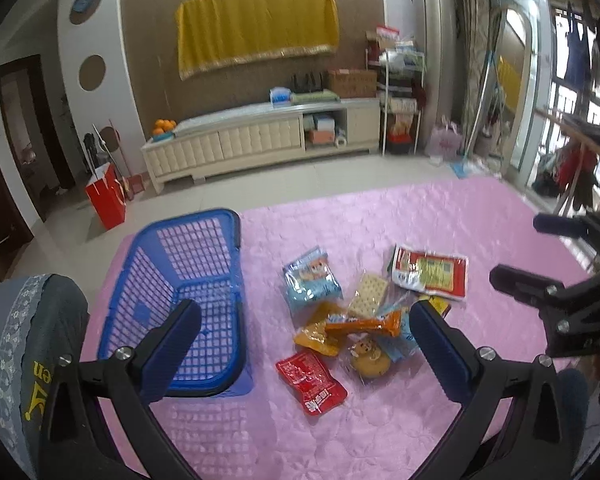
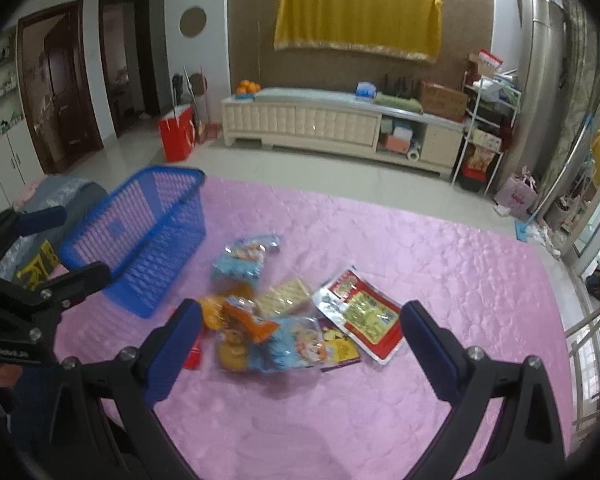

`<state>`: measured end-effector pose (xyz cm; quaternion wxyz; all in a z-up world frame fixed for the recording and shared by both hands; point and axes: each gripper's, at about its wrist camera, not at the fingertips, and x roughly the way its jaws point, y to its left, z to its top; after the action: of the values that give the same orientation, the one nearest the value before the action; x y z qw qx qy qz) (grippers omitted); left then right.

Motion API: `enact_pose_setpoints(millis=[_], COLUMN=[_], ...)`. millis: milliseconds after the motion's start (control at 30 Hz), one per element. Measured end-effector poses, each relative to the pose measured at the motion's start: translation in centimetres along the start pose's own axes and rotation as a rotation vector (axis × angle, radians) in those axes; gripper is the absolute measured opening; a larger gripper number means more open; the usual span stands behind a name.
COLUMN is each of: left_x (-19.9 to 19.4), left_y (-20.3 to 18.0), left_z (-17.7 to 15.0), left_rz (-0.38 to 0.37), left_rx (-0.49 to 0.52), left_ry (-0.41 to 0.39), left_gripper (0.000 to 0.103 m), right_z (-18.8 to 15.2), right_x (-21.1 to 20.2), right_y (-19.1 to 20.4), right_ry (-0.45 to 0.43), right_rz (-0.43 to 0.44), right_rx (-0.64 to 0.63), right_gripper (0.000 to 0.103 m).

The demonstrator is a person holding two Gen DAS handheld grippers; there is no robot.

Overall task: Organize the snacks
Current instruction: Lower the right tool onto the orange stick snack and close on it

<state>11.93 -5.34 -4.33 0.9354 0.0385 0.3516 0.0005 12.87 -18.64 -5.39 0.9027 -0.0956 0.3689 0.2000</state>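
A pile of snack packets lies on the pink cloth (image 1: 380, 420): a red packet (image 1: 311, 382), a light blue bag (image 1: 312, 280), a cracker pack (image 1: 367, 295), an orange packet (image 1: 364, 325), a bear-shaped bun (image 1: 369, 358) and a red-and-yellow pack (image 1: 432, 274). An empty blue basket (image 1: 192, 304) stands left of the pile. My left gripper (image 1: 306, 340) hovers open above the pile's near side, holding nothing. My right gripper (image 2: 300, 338) is open too, over the same pile (image 2: 292, 320), with the basket (image 2: 148, 236) to its left. Each gripper shows at the edge of the other's view.
A chair back with a grey cover (image 1: 28, 344) stands at the table's left edge. Beyond the table lie tiled floor, a red bag (image 1: 106, 196) and a cream TV cabinet (image 1: 260, 140). A clothes rack (image 1: 580, 148) stands at the right.
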Motion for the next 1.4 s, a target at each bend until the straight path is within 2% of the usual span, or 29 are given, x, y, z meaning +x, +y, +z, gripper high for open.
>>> enact_pose_setpoints(millis=[100, 267, 367, 433, 567, 700, 800, 1000, 1033, 1067, 1167, 1267, 1400], left_x=[2.1, 5.4, 6.8, 7.5, 7.8, 7.9, 8.2, 8.5, 8.6, 8.7, 8.8, 8.9, 8.8], left_y=[-0.9, -2.3, -2.5, -2.4, -1.5, -0.5, -0.1, 0.3, 0.4, 0.4, 0.6, 0.7, 0.6], left_z=[0.1, -0.3, -1.1, -1.9, -4.0, -5.7, -6.1, -5.8, -5.7, -5.8, -5.9, -5.9, -5.8], left_rz=[-0.018, -0.028, -0.004, 0.021, 0.072, 0.082, 0.102, 0.136, 0.141, 0.143, 0.134, 0.127, 0.106], left_rx=[0.019, 0.045, 0.037, 0.014, -0.065, -0.149, -0.166, -0.165, -0.160, -0.159, -0.173, -0.178, -0.183], left_ry=[0.044, 0.112, 0.153, 0.181, 0.228, 0.268, 0.283, 0.285, 0.287, 0.286, 0.289, 0.288, 0.283], left_gripper=[0.103, 0.103, 0.103, 0.103, 0.103, 0.103, 0.103, 0.103, 0.103, 0.103, 0.103, 0.103, 0.103], right_z=[-0.1, -0.5, -0.4, -0.3, -0.3, -0.4, -0.6, -1.3, -1.4, -1.5, -1.7, -1.7, -1.6], right_x=[1.7, 4.9, 6.7, 7.7, 10.3, 13.3, 14.9, 18.4, 18.9, 19.3, 19.6, 18.9, 16.6], right_y=[-0.9, -1.4, -0.9, -0.4, 1.5, 3.4, 4.9, 7.1, 7.2, 7.4, 7.6, 7.3, 6.6], right_ry=[0.039, 0.108, 0.152, 0.174, 0.215, 0.286, 0.313, 0.366, 0.376, 0.387, 0.387, 0.372, 0.314], right_rz=[0.005, 0.061, 0.109, 0.151, 0.219, 0.315, 0.324, 0.348, 0.347, 0.349, 0.344, 0.342, 0.340], right_rx=[-0.005, -0.065, -0.118, -0.163, -0.286, -0.363, -0.423, -0.517, -0.520, -0.523, -0.529, -0.532, -0.488], right_gripper=[0.100, 0.100, 0.100, 0.099, 0.088, 0.084, 0.081, 0.068, 0.061, 0.050, 0.030, 0.022, 0.020])
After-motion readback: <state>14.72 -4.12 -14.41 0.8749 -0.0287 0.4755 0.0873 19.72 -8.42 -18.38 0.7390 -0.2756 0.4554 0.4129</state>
